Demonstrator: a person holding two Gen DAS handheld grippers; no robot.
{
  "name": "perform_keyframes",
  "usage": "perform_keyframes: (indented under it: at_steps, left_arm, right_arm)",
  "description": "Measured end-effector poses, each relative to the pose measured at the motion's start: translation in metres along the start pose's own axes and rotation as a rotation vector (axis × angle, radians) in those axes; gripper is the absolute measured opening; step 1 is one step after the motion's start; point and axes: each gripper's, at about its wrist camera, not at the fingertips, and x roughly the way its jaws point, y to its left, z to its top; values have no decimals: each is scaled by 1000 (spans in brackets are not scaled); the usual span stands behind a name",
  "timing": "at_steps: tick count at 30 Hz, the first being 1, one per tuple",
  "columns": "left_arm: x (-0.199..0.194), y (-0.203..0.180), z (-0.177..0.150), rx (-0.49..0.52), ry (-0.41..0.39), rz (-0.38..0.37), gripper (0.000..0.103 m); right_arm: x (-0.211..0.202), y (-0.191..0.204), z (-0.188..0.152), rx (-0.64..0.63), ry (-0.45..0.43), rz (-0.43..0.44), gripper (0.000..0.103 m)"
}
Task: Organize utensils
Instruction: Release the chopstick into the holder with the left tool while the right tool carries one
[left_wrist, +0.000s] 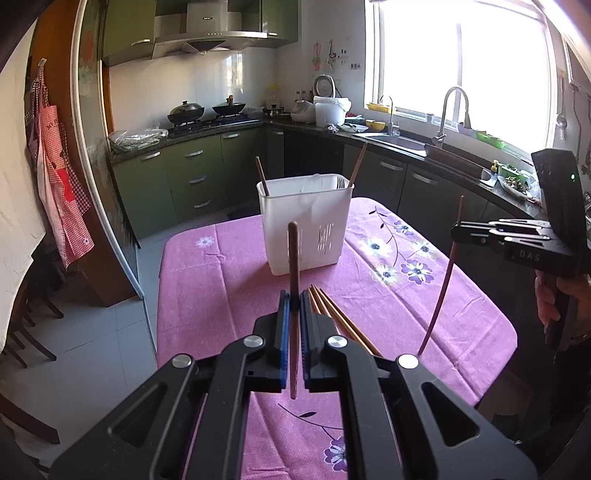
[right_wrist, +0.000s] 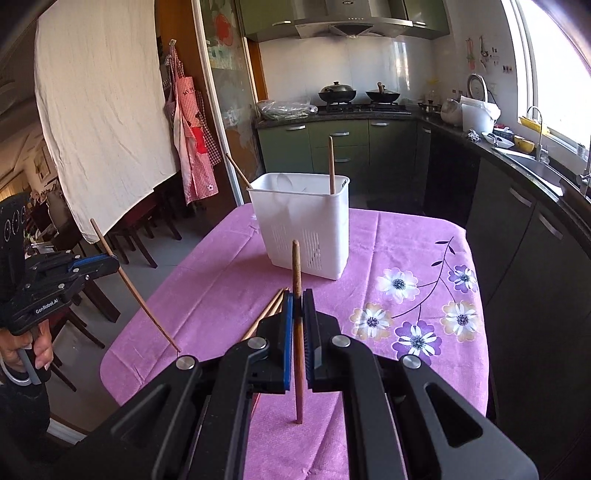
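A: Left gripper?
B: Clamped on a chopstick, upright between the blue pads, above the pink cloth.
A: Right gripper?
B: Likewise closed on a second chopstick, nearly vertical, tip down toward the cloth.
A: Holder?
B: White, standing mid-table beyond both grippers. Two chopsticks already in it, leaning at opposite ends.
A: Anything loose?
B: A few more sticks flat on the cloth, just right of the left gripper, partly hidden under it.
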Motion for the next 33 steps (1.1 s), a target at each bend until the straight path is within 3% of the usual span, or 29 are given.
perform_keyframes:
  at_steps: [5, 13, 21, 27, 33]
  left_arm:
    - [-3, -2, 35, 22, -37, -29, 5]
    - [10, 0, 125, 16, -135, -85, 5]
    - [36, -1, 193, 16, -258, -25, 5]
    - [73, 2, 206, 9, -244, 20, 5]
    - [109, 11, 191, -18, -169, 10, 5]
  right_arm:
    - [1, -2, -1, 6, -3, 7, 6]
    - [1, -8, -2, 18, -7, 16, 6]
    - [-3, -19, -4, 49, -16, 20, 6]
    - [-4, -23, -6, 62, -21, 24, 6]
    - [-2, -19, -1, 52, -10, 30, 6]
